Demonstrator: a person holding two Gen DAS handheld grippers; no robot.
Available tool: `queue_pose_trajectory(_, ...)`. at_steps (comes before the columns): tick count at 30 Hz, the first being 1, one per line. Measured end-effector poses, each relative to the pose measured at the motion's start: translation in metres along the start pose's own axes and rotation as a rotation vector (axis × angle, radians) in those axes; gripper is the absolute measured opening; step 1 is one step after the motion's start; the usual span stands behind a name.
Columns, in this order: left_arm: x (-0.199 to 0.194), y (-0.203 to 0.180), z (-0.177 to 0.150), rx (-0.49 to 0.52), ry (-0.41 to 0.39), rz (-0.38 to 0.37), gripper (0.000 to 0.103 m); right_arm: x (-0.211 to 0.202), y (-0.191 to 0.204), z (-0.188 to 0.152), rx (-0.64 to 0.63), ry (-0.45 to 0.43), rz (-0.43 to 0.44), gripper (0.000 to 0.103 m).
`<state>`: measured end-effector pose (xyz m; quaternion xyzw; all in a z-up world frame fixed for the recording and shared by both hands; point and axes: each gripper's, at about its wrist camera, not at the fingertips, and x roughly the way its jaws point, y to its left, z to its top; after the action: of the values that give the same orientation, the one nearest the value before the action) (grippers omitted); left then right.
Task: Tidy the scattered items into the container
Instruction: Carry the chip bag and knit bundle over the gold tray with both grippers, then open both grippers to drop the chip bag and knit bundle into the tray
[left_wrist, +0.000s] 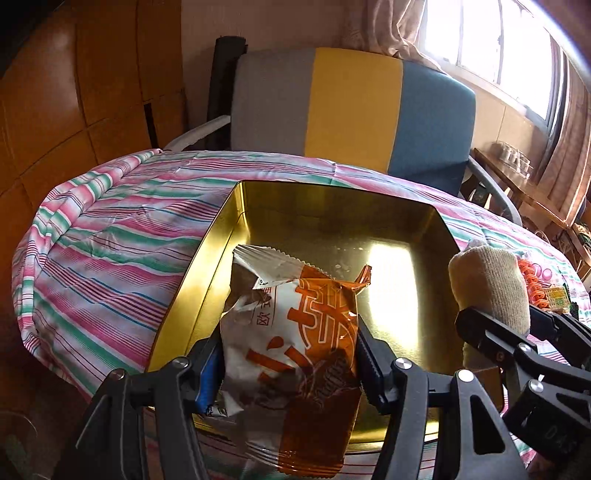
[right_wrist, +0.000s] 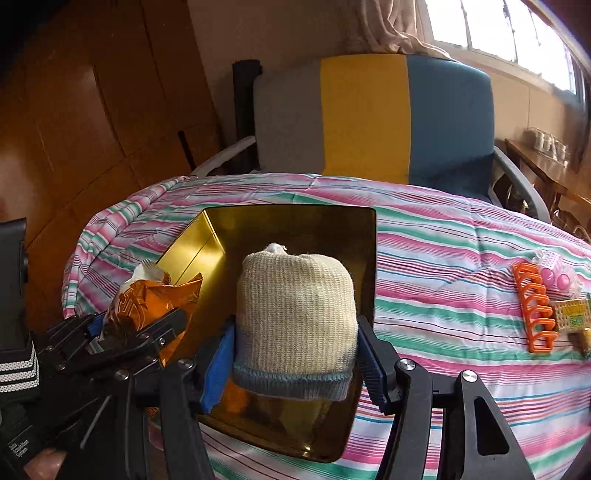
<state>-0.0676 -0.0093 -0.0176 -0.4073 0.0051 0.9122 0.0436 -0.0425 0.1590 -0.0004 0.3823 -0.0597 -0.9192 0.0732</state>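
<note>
The snack packet (left_wrist: 291, 354), light, crinkly and best pinched across its middle, is gripped in the left gripper's (left_wrist: 290, 363) jaws over the gold tin (left_wrist: 325, 206), while the soft rolled sock (right_wrist: 295, 317) is clamped by the right gripper (right_wrist: 295, 354).

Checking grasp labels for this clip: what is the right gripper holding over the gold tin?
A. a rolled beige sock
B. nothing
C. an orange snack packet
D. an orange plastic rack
A: the right gripper clamps the sock above the tin; the left gripper has the packet.
</note>
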Motion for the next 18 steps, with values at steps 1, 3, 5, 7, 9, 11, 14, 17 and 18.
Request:
queue_pose_trajectory(1, 0.003, 0.003, 0.001, -0.003, 0.004, 0.004, 0.062, 0.005, 0.003, 0.000, -0.007, 0.008, 0.000, 0.061)
queue_pose_trajectory(3, 0.009, 0.008, 0.002, -0.005, 0.013, 0.011, 0.062, 0.015, 0.010, 0.001, -0.021, 0.024, -0.002, 0.061)
queue_pose_trajectory(5, 0.011, 0.012, 0.003, -0.008, 0.020, 0.007, 0.062, 0.024, 0.015, 0.002, -0.026, 0.041, 0.001, 0.061)
queue_pose_trajectory(7, 0.016, 0.015, 0.005, -0.002, 0.027, 0.021, 0.062, 0.033, 0.018, 0.001, -0.028, 0.061, -0.003, 0.061)
queue_pose_trajectory(9, 0.020, 0.019, 0.006, -0.011, 0.040, 0.017, 0.062, 0.043, 0.020, 0.000, -0.030, 0.082, -0.007, 0.062)
queue_pose_trajectory(11, 0.024, 0.021, 0.007, -0.001, 0.047, 0.024, 0.062, 0.051, 0.023, -0.001, -0.033, 0.098, -0.013, 0.062)
queue_pose_trajectory(14, 0.030, 0.022, 0.005, 0.013, 0.065, 0.038, 0.062, 0.060, 0.025, -0.004, -0.041, 0.117, -0.032, 0.062)
queue_pose_trajectory(17, 0.038, 0.024, 0.003, 0.017, 0.092, 0.040, 0.062, 0.067, 0.024, -0.006, -0.044, 0.134, -0.048, 0.063)
queue_pose_trajectory(18, 0.041, 0.024, 0.002, 0.020, 0.105, 0.042, 0.062, 0.069, 0.024, -0.007, -0.044, 0.139, -0.053, 0.063)
